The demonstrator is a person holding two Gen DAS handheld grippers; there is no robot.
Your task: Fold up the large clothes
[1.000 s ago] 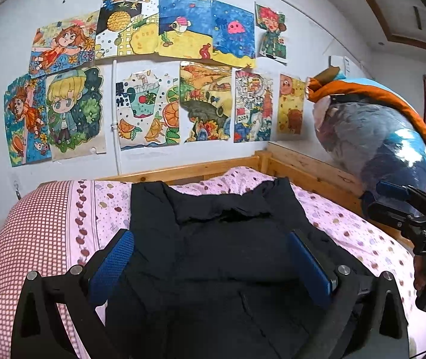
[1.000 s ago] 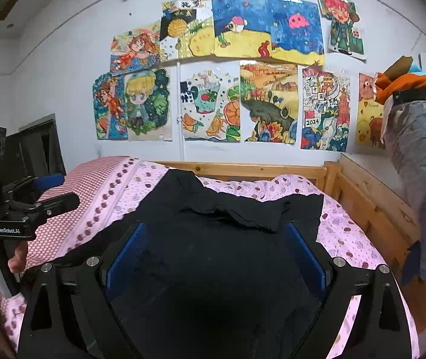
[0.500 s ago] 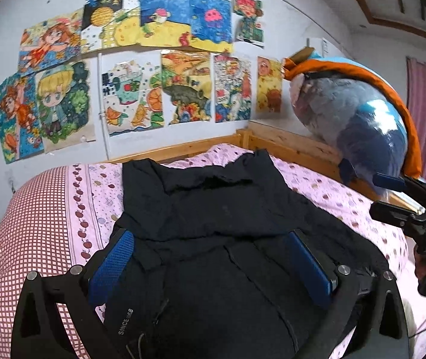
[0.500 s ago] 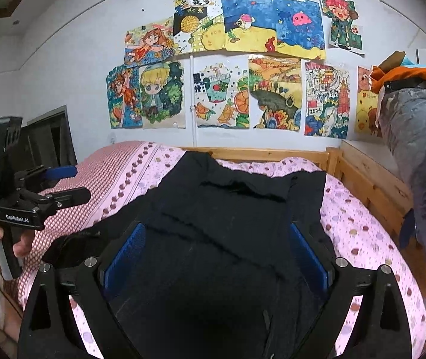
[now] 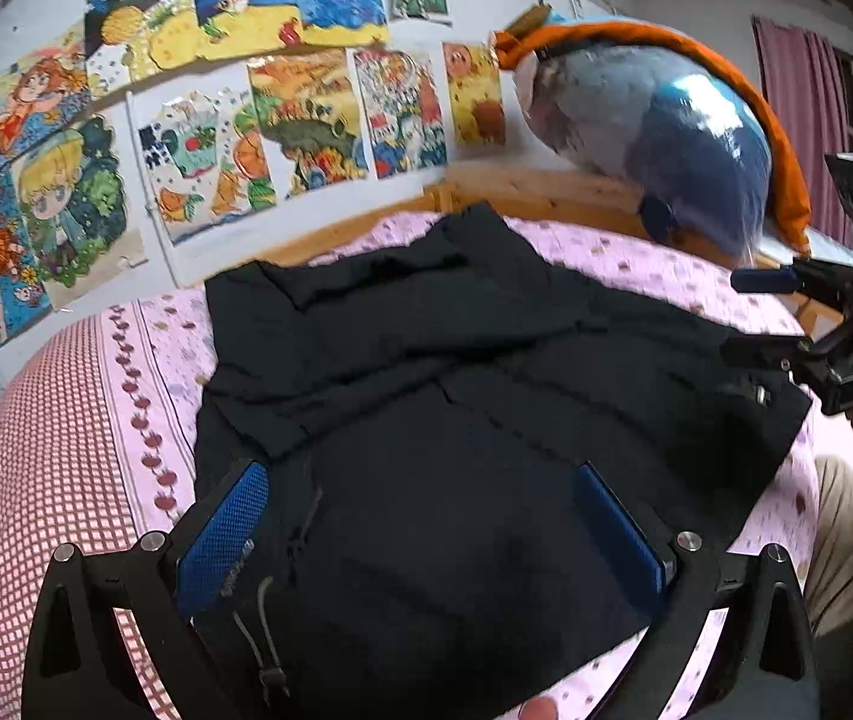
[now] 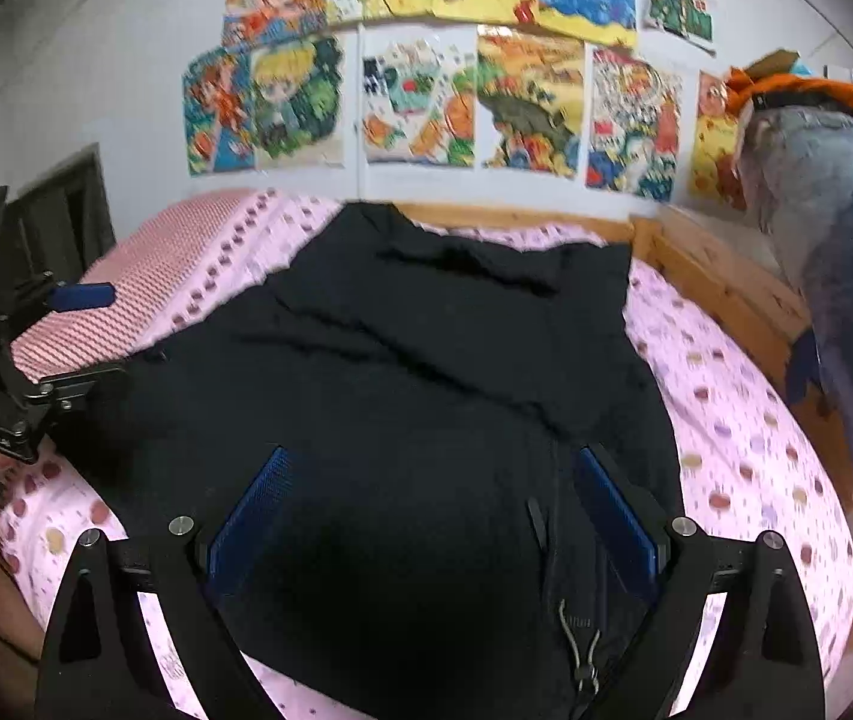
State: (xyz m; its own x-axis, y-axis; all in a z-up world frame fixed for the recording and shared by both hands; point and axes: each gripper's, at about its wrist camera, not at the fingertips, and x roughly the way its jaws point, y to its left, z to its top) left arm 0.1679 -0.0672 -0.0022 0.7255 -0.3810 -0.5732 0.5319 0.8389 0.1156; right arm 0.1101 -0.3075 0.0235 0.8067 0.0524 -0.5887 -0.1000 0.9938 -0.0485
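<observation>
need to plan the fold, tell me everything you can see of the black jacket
The black jacket is a matte, soft-looking garment spread flat on the pink bedspread, collar toward the wall, sleeves folded in. A front zipper and a drawcord with toggle show near the hem. Both grippers, left and right, are open over its near edge.

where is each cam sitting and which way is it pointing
Left wrist: on the left tongs, looking along its open blue pads over the black jacket to the drawings on the wall; right tongs at right.
Right wrist: on the right tongs, facing likewise, pads open; left tongs at left.
Shared: jacket, pink bedspread, drawings, blue plush toy.
</observation>
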